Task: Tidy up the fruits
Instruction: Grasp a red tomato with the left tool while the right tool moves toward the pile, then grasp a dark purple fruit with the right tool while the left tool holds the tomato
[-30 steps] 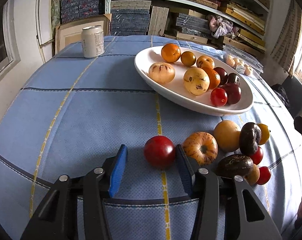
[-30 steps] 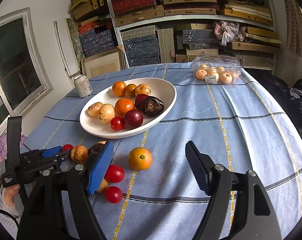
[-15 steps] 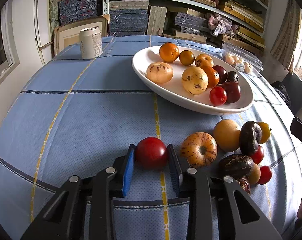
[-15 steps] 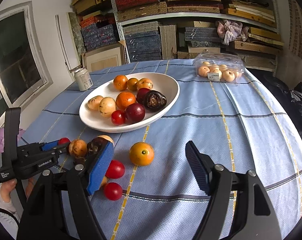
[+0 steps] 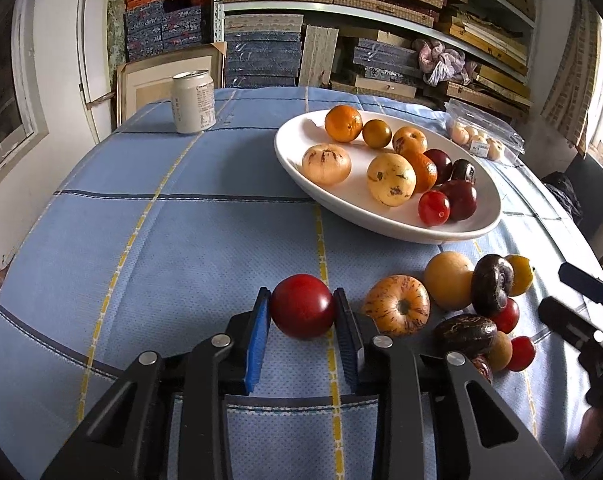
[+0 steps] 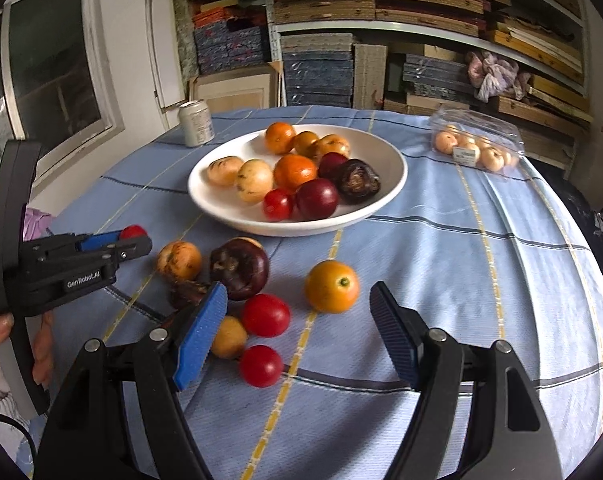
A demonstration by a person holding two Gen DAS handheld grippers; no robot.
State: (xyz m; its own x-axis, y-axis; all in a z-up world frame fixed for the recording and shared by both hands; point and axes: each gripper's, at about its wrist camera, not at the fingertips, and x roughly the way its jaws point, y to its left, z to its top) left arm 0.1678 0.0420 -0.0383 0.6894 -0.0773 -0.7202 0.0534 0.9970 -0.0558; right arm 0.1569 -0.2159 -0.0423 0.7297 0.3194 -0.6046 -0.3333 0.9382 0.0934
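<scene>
Our left gripper (image 5: 302, 307) has closed since the earlier frame, and now we clamp the red fruit (image 5: 302, 306).

It sits low centre on the blue worktop (image 5: 181, 248); our right gripper (image 6: 297, 322) gapes empty beside the orange fruit (image 6: 331, 286).

A pale drink can (image 5: 193, 102) stands upright on the blue checked tablecloth (image 5: 181, 240) near its far edge — behind it, shelves (image 6: 421, 28) stacked with boxes and a leaning framed board (image 5: 169, 76).
</scene>
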